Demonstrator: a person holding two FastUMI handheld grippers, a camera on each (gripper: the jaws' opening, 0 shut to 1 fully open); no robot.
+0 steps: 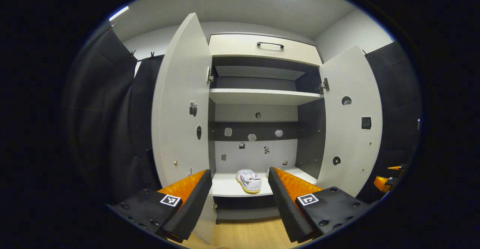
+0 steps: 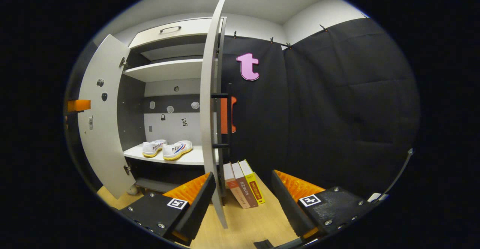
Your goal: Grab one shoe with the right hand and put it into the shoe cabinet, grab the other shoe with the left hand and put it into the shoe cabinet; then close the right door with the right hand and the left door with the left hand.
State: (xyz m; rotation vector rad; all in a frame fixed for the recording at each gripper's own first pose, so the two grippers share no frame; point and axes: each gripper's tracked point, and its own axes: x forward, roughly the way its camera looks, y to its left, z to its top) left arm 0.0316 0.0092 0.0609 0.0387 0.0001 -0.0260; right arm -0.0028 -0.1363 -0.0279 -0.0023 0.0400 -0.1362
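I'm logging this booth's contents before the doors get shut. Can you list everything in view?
Shoes: two, white, side by side on the cabinet's lower shelf.
Shoe cabinet: one, white with dark panels, stickers on its back wall.
Left door: one, white, wide open.
Right door: one, white, open, edge-on in the right gripper view, black handle on its outer face.
Drawer: one, white, black handle, top of the cabinet.
Books: three, standing on the wooden floor beside the right door.
Left tool: open, holding nothing, facing the cabinet.
Right tool: open, holding nothing, near the right door's edge.
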